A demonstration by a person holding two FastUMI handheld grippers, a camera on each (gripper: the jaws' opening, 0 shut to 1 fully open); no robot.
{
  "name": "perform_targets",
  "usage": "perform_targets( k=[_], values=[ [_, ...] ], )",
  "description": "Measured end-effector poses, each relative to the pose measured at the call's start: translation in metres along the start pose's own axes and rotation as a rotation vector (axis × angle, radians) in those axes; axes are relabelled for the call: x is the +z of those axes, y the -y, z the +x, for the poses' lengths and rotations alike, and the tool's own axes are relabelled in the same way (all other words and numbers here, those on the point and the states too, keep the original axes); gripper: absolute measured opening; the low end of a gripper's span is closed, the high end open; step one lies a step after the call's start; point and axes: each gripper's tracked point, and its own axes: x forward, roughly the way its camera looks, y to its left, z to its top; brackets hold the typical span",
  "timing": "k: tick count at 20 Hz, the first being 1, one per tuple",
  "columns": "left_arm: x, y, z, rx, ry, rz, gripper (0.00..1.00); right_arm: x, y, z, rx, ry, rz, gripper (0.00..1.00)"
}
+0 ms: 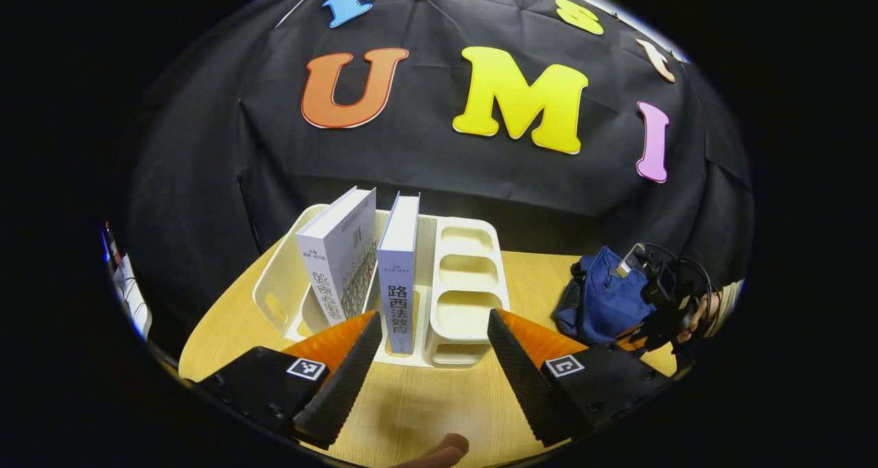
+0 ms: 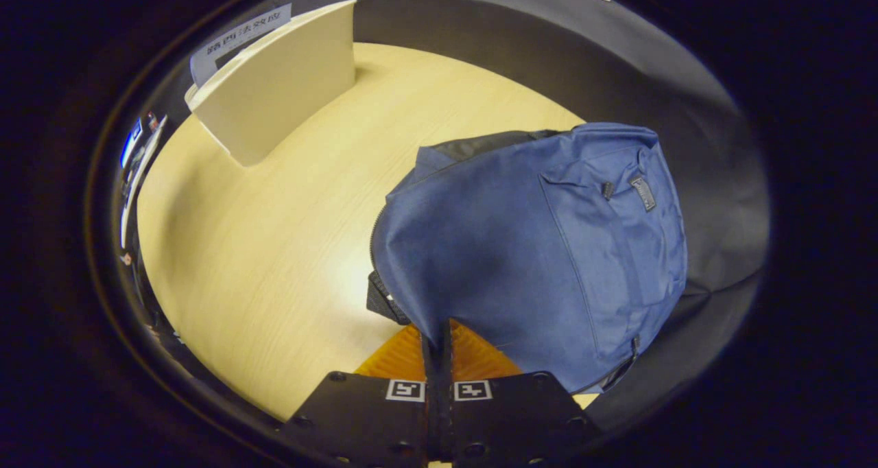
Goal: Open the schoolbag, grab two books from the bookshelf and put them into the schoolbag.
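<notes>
Blue schoolbag point(image 2: 542, 248) right of centre in right gripper view, on the table point(image 2: 274, 248). Right gripper point(image 2: 437, 348) fingers together at bag's lower edge; whether they pinch fabric, cannot tell. Left gripper point(image 1: 432, 348) wide open, holding nothing, before two upright books point(image 1: 398, 276) in the bookshelf point(image 1: 466, 283), centre frame.

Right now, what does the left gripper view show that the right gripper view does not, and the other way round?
Left gripper view: the open left gripper facing a larger book and a slimmer book, both upright in the bookshelf, beside its empty compartments. Right gripper view: the shut right gripper against the edge of the schoolbag, and the front pocket of the bag; whether the gripper pinches anything is unclear. Shared: the bookshelf, the schoolbag and the wooden table.
</notes>
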Motion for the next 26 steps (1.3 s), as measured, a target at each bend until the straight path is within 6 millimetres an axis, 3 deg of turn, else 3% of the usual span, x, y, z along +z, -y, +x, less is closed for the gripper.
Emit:
perform_targets(
  k=[5, 11, 16, 22, 26],
  values=[
    [0.002, -0.004, -0.01, 0.002, 0.021, -0.01, 1.0, 0.009, -0.001, -0.036, 0.012, 0.067, 0.008, 0.0],
    [0.007, -0.009, -0.022, 0.003, 0.035, -0.017, 1.0, 0.028, 0.038, -0.082, -0.073, 0.152, 0.027, 0.0],
    [0.032, -0.023, -0.025, 0.027, 0.065, -0.01, 1.0, 0.047, 0.069, -0.114, -0.161, 0.235, 0.055, 0.0],
    [0.067, -0.038, -0.014, 0.036, 0.086, -0.028, 0.95, 0.061, 0.096, -0.13, -0.196, 0.272, 0.066, 0.0],
    [0.079, -0.033, 0.002, 0.006, 0.064, -0.039, 0.95, 0.069, 0.103, -0.134, -0.201, 0.287, 0.066, 0.01]
  ],
)
